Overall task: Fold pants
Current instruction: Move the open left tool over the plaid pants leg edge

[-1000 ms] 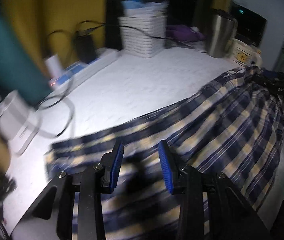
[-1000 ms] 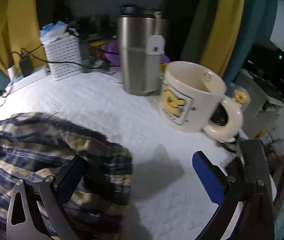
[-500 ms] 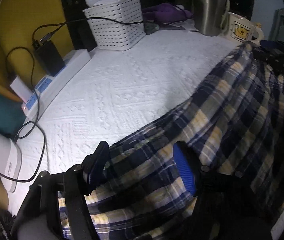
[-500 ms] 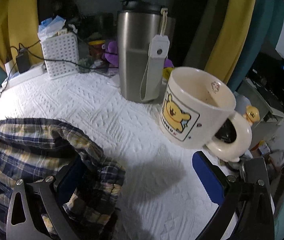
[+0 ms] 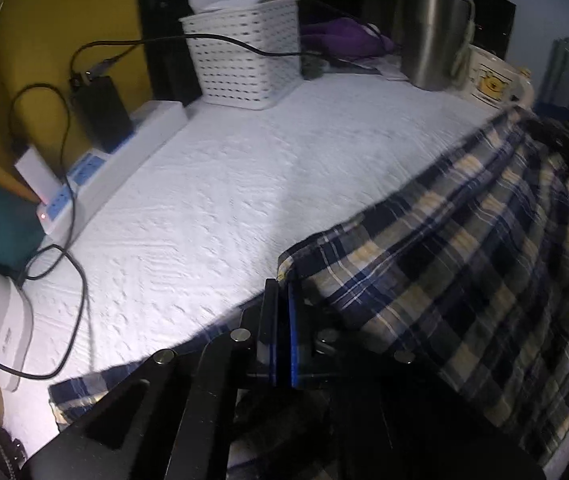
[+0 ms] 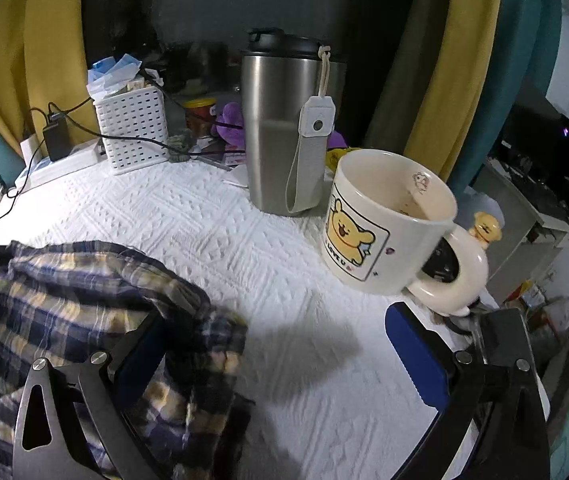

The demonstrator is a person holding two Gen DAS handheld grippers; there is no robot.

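The left hand-held gripper (image 5: 280,304) has its two blue pads pressed together, and a folded edge of the plaid pants (image 5: 464,264) sits right at their tips, so it seems to pinch the cloth there. The pants lie on the white textured desk (image 5: 220,184), spread toward the right side of that view.

The right hand-held gripper (image 6: 276,344) is spread wide. Its left finger (image 6: 140,356) is partly covered by a bunched part of the pants (image 6: 84,292); its right blue pad (image 6: 412,356) is above the bare cover and touches nothing.

Just beyond the right pad stands a cream mug (image 6: 384,224) with a yellow bear. Behind it is a steel tumbler (image 6: 284,128), and farther left a white basket (image 6: 132,132).
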